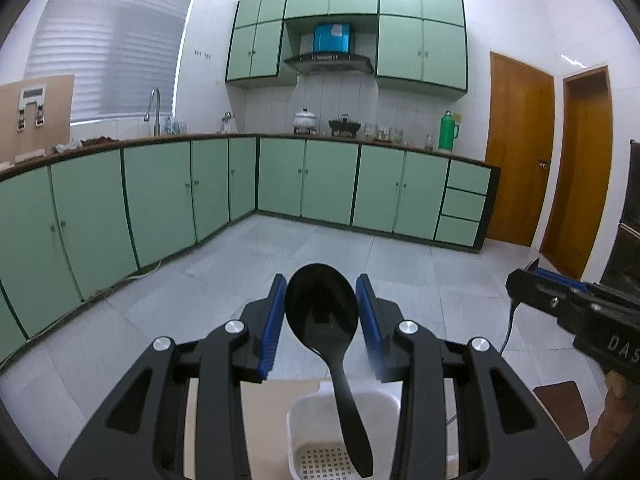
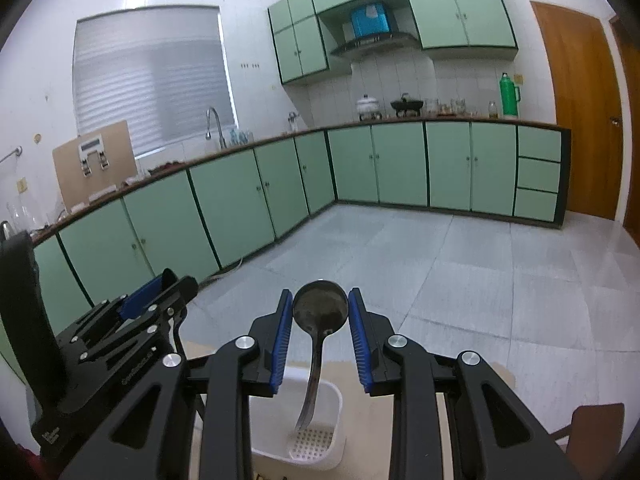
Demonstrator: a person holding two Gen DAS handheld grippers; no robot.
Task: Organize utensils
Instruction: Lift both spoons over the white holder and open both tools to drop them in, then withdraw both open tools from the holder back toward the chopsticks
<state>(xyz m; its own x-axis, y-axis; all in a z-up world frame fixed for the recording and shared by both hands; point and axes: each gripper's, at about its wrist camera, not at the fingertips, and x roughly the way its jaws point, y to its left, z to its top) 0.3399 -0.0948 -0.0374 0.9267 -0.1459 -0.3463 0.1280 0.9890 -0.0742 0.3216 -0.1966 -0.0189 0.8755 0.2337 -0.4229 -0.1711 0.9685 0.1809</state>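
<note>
below you, on the pale surface (image 2: 472, 380), sits a white perforated plastic basket (image 2: 332, 420). your left tongs (image 1: 321, 312) grip a black plastic serving spoon (image 1: 321, 308) upright over it; your right tongs (image 2: 320, 312) clasp a dark metal ladle (image 2: 320, 307) likewise.

A long row of green cupboards (image 1: 280, 176) runs along the walls, with more green cupboards (image 1: 420, 48) up high. A white pot (image 1: 306, 118) and a black pan (image 1: 345, 124) sit on the stove. A tall green bottle (image 1: 447, 131) stands near some glass jars (image 1: 382, 133). There is a tap (image 1: 154, 108) under the window blind (image 1: 112, 52). Two brown doors (image 1: 520, 152) are on the right. The floor (image 1: 320, 248) has grey tiles.
</note>
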